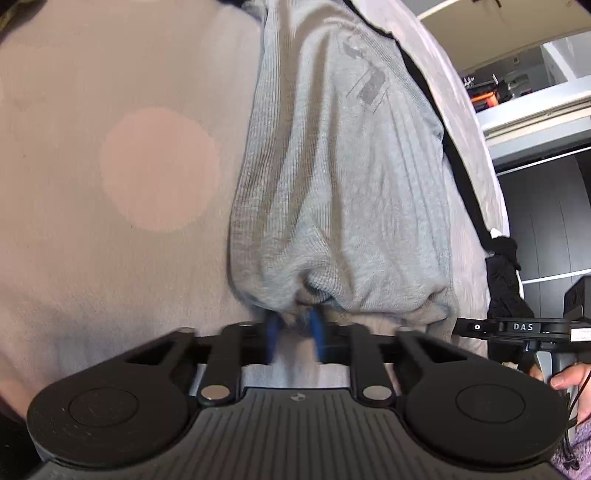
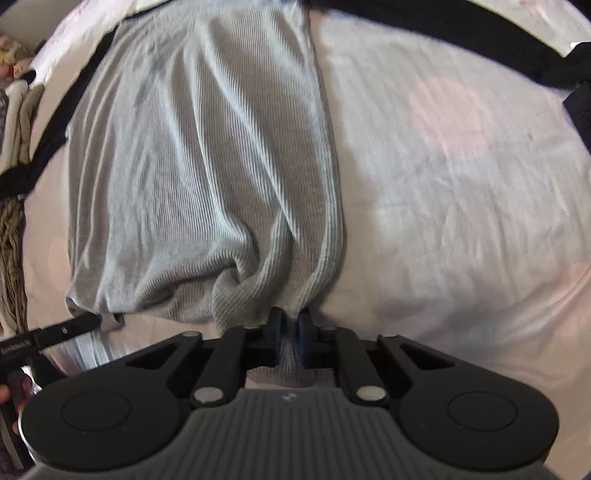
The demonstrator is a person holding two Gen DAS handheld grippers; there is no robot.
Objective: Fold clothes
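A light grey ribbed garment [image 1: 332, 166] lies stretched on a pale pink bedsheet [image 1: 110, 221] with lighter dots. My left gripper [image 1: 295, 321] is shut on the garment's near left corner, the fabric bunched between its blue pads. My right gripper [image 2: 290, 325] is shut on the near right corner of the same garment [image 2: 192, 155], with cloth pinched between its blue pads. Each gripper shows at the edge of the other's view: the right one in the left wrist view [image 1: 517, 328], the left one in the right wrist view [image 2: 55, 332].
A black strap or garment [image 2: 461, 26] lies across the far side of the bed [image 2: 461, 184]. Folded clothes [image 2: 14, 122] are stacked at the left. Shelves [image 1: 535, 92] and a dark cabinet [image 1: 546, 221] stand beyond the bed's right edge.
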